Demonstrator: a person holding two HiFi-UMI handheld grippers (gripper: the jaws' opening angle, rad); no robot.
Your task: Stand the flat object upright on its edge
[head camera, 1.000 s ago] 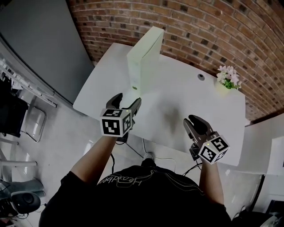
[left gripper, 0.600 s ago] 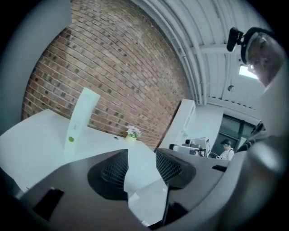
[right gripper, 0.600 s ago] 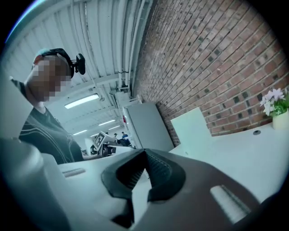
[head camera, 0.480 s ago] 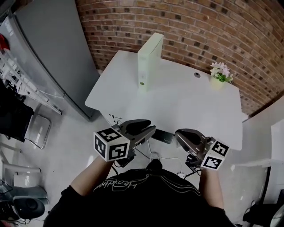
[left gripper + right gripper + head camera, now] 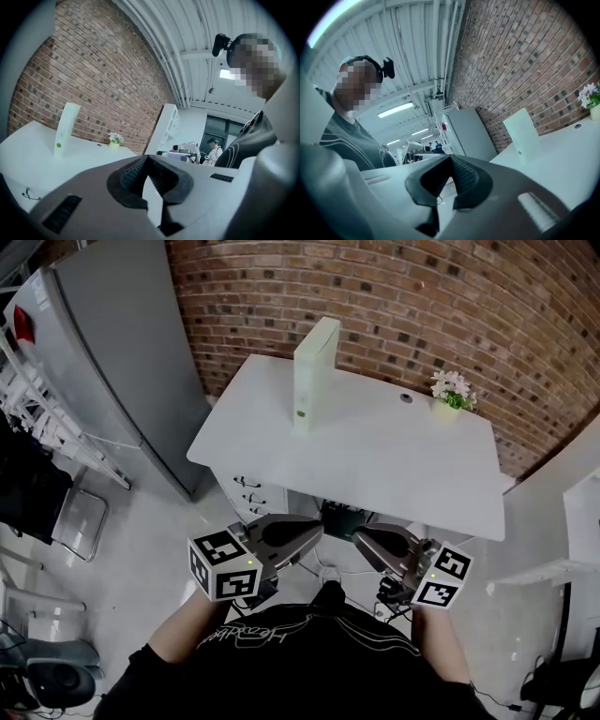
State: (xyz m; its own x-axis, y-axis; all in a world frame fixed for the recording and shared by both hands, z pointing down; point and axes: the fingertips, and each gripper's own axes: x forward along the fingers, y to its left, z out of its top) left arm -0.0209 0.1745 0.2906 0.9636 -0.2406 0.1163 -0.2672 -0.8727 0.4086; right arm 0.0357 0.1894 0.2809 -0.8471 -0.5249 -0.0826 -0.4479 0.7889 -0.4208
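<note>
Pale green and slim, the binder (image 5: 313, 371) stood upright on its edge at the far left of a white table (image 5: 394, 465) in the head view, with a red brick wall (image 5: 422, 306) behind it. A small flower pot (image 5: 448, 395) sat at the far right of the same table, well apart from the binder. A tall grey cabinet (image 5: 112, 352) stood to the left of the table. Both tools were held off the near edge, close to the person's dark shirt. The left gripper (image 5: 314, 532) and the right gripper (image 5: 361, 538) pointed inward, their tips near each other but apart, and neither touched the table.

In the left gripper view, the left gripper (image 5: 146, 159) had its jaws pressed together at the tip, having just been closing, with nothing between them. Beyond them, the binder (image 5: 64, 127) stood tall on the table at the left, and the flower pot (image 5: 114, 139) sat further right against the brick wall.

In the right gripper view, the right gripper (image 5: 450, 161) also had its jaws drawn fully together and held nothing. The binder (image 5: 524, 133) stood on edge on the table to the right of them, the cabinet (image 5: 466, 133) rose behind, and the flower pot (image 5: 591, 101) showed at the right border.
</note>
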